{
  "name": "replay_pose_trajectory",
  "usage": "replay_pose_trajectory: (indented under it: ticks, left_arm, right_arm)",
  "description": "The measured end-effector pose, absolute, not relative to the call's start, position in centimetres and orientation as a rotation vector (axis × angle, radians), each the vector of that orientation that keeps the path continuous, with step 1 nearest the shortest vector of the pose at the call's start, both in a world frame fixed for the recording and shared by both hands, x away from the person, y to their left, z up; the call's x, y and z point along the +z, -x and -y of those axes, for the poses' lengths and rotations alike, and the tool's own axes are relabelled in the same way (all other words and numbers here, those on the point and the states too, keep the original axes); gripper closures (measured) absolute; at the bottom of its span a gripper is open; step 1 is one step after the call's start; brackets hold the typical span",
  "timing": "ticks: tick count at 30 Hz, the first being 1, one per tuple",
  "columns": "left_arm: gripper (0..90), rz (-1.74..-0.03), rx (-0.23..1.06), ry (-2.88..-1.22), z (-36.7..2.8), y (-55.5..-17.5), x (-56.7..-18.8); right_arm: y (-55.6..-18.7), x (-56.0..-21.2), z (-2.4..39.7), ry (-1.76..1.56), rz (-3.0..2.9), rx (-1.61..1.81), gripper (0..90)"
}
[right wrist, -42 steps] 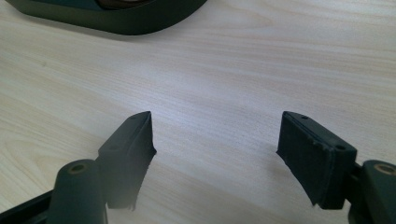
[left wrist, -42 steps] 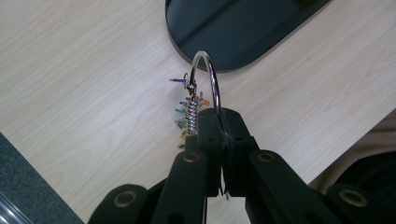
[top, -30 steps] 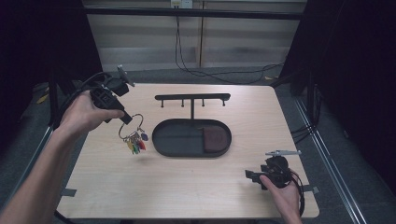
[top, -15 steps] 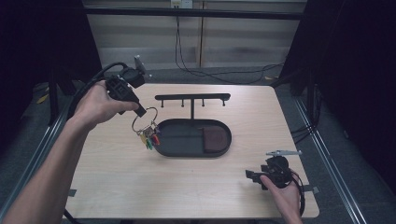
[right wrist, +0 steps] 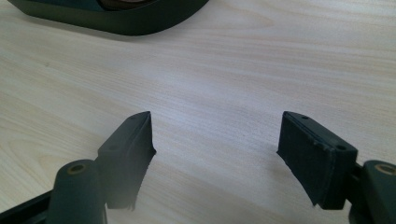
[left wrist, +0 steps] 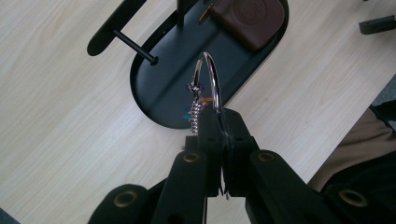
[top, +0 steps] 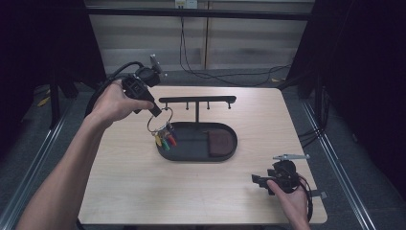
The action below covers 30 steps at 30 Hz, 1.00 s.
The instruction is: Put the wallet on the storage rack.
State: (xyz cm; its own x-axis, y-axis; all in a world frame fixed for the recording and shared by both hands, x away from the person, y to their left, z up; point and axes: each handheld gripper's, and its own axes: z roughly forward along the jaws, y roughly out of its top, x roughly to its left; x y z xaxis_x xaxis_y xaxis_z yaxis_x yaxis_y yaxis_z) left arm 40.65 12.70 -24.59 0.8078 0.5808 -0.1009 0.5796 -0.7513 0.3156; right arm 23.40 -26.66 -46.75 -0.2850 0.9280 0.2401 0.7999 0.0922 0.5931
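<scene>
A large silver key ring (top: 159,119) with several coloured keys (top: 165,140) hangs from my left gripper (top: 155,111), which is shut on the ring above the left end of the black oval tray (top: 229,152). In the left gripper view the ring (left wrist: 211,81) rises from between the closed jaws, over the tray (left wrist: 161,91). The tray carries a T-shaped hook bar (top: 197,100) and a brown wallet (top: 220,143). My right gripper (top: 257,180) rests open on the table near the front right, its jaws (right wrist: 215,154) wide apart over bare wood.
The pale wooden table (top: 119,177) has free room at the front and left. Metal rails run along both sides and cables lie on the floor behind. The tray's rim (right wrist: 112,21) lies ahead of the right gripper.
My left gripper has carried the key ring to the right and slightly up, from beside the tray to over its left end near the hook bar. The right gripper has stayed put.
</scene>
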Motion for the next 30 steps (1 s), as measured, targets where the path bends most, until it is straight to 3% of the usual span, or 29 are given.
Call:
replay_pose_trajectory:
  ticks: [30]
  left_arm:
    - [88.3,-0.968,-0.011,-2.64,-12.2,-45.2,-26.9]
  right_arm:
    - [-23.3,-46.5,26.6,-1.73,-2.168,0.979,23.5]
